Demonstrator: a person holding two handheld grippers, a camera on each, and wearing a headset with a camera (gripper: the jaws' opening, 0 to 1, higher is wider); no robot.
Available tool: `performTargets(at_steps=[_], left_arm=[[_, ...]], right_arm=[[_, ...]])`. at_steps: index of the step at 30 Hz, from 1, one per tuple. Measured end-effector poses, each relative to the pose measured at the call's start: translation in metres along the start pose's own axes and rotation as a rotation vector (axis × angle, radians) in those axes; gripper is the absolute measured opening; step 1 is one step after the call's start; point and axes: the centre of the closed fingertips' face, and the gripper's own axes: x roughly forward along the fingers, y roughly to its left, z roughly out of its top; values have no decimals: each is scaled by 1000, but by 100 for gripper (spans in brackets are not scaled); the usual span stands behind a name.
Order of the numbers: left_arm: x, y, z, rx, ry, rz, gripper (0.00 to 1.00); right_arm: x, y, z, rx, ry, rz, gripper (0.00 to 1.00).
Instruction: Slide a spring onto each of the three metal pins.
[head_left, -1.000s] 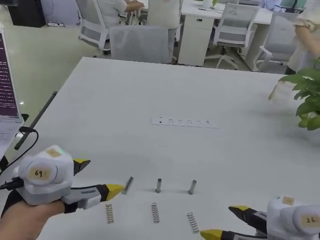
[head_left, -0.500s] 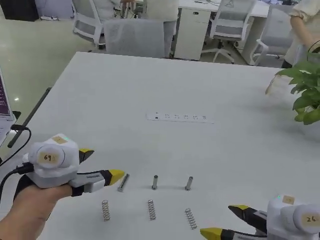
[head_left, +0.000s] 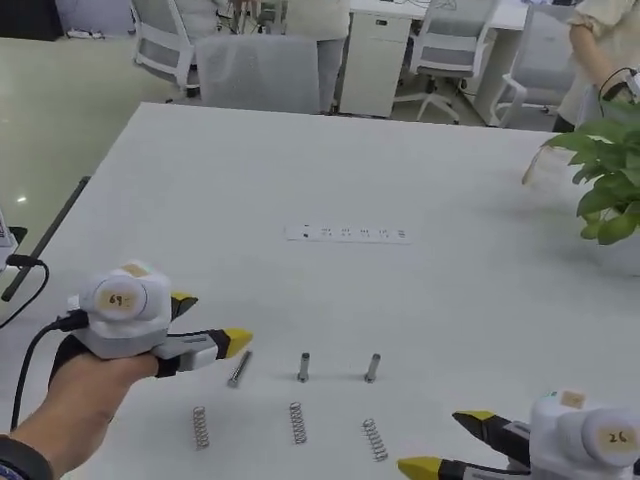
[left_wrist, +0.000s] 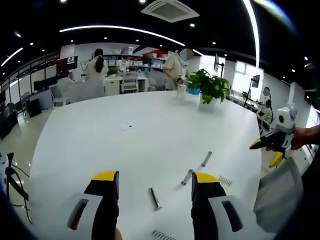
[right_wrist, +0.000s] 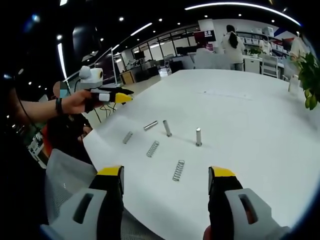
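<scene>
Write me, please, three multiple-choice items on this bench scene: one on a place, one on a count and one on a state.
1. Where do the springs lie?
A) between the pins and the person
B) beyond the pins
C) on the pins

2. How many springs are there?
A) two
B) three
C) five

3. How is the left gripper?
A) shut on a spring
B) shut on a pin
C) open, holding nothing

Answers: 1 A, in the head view the springs lie in a row nearer than the pins; 2 B, three lie on the table; 3 C, its jaws stand apart with nothing between them.
</scene>
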Motion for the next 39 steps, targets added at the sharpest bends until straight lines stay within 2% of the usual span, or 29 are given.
performTargets(at_steps=[7, 13, 20, 24, 35, 39], left_arm=[[18, 3, -13, 12, 51, -5, 49], [33, 5, -30, -6, 95, -6, 44], [47, 6, -42, -36, 125, -5, 39], [55, 11, -53, -55, 150, 18, 30], [70, 5, -72, -81, 198, 11, 23], [75, 5, -81, -70, 227, 21, 19]], right_arm=[[0, 0, 1, -3, 5, -2, 67], [2, 0, 5, -1, -1, 2, 68], [2, -1, 4, 0, 4, 2, 68], [2, -1, 2, 5, 5, 5, 68], [2, -3, 0, 11, 8, 0, 67], [1, -3, -2, 13, 13, 0, 67]])
